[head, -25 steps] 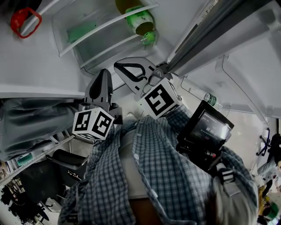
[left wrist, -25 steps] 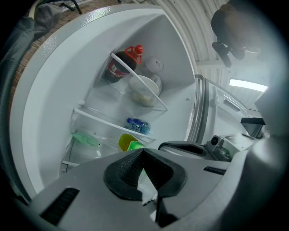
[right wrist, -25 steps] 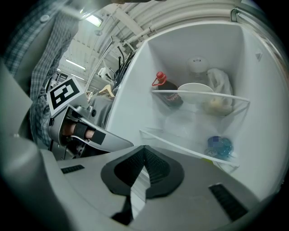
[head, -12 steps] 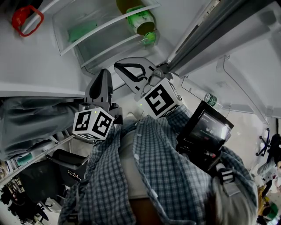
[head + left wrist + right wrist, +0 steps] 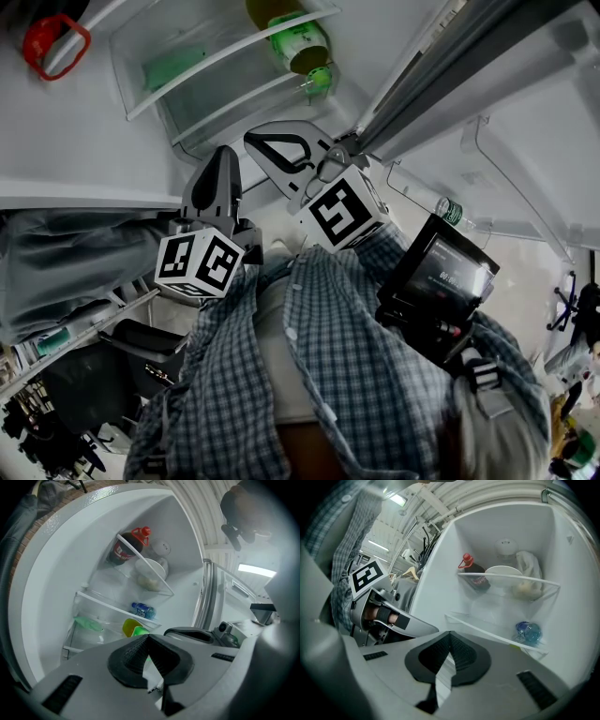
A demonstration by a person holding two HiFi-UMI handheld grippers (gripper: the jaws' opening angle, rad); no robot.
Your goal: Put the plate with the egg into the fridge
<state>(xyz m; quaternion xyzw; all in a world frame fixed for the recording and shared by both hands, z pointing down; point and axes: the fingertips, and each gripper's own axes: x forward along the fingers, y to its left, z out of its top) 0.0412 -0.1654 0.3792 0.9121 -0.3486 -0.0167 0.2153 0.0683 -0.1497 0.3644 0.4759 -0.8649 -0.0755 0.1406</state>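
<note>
The head view is dim and grey. The white fridge (image 5: pixel 84 141) is its palest area, and the lower left corner sinks into shadow. Both gripper views bulge strongly and darken to black at the corners. A light strip (image 5: pixel 255 570) glares at the right of the left gripper view, and a ceiling lamp (image 5: pixel 398 499) glows in the right gripper view. Nearby surfaces look soft.

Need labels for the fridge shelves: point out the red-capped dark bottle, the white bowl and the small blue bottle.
red-capped dark bottle (image 5: pixel 474 579): right gripper view, on its dark body.
white bowl (image 5: pixel 504 570): right gripper view, on its outer side.
small blue bottle (image 5: pixel 528 632): right gripper view, on its mid-body.
</note>
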